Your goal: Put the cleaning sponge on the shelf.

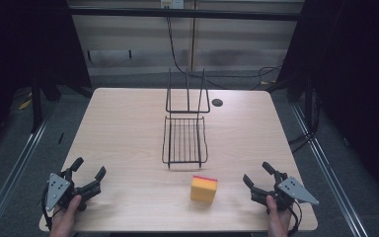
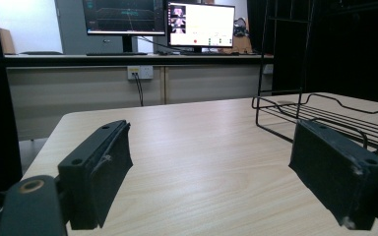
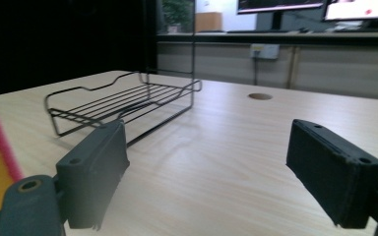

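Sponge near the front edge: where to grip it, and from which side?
Grip the sponge across its two broad yellow faces, below the pink top strip. It stands upright on the table, nearest the right gripper, whose fingers are open. Probably best to come in level from its right side.

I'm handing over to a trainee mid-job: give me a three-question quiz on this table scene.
1. True or false: the yellow sponge block with a pink top lies inside the black wire rack.
2. Which gripper is nearer the sponge: A) left gripper B) right gripper?
3. Fill in: both grippers' jaws stand ____.

Key:
1. False; it sits on the light wooden table, in front of the rack.
2. B.
3. Open, nothing between them.
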Available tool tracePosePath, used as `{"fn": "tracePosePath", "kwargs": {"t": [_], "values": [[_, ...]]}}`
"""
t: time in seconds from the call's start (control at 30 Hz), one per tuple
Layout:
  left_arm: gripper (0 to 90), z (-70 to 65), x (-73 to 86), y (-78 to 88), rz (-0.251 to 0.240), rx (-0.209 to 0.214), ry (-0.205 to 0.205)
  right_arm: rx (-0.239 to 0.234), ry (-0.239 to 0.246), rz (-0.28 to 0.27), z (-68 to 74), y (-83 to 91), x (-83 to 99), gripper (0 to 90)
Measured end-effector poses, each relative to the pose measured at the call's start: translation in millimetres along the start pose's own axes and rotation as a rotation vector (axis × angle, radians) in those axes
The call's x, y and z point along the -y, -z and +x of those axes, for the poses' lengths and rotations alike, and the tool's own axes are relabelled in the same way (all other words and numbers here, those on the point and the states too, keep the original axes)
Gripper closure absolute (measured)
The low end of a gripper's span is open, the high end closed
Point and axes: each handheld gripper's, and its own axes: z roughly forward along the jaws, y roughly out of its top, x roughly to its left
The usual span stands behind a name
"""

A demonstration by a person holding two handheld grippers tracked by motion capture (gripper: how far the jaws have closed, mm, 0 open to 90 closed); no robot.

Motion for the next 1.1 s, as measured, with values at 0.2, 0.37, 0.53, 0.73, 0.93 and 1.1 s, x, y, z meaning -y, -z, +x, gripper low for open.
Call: {"fn": "tracePosePath", "kwargs": {"t": [0.2,0.37,0.53,0.73,0.93,1.1], "values": [[15.5,0.0,0.0,0.0,0.000,0.000,0.000,-0.032,-0.047,0.064,-3.5,-1.0,-1.9,15.4],[15.4,0.1,0.0,0.0,0.000,0.000,0.000,-0.054,-0.065,0.104,-4.6,-1.2,-3.0,14.7],[15.4,0.1,0.0,0.0,0.000,0.000,0.000,-0.104,-0.079,0.149,-4.8,-1.7,-4.7,14.0],[15.4,0.1,0.0,0.0,-0.001,-0.001,-0.001,-0.131,-0.088,0.163,0.0,-0.6,-7.2,16.3],[15.4,0.0,0.0,0.0,-0.001,0.000,0.000,-0.252,-0.074,0.178,8.6,-3.3,-11.0,16.3],[15.4,0.0,0.0,0.0,0.000,0.000,0.000,-0.329,-0.066,0.193,18.2,-8.7,-12.5,13.9]]}}
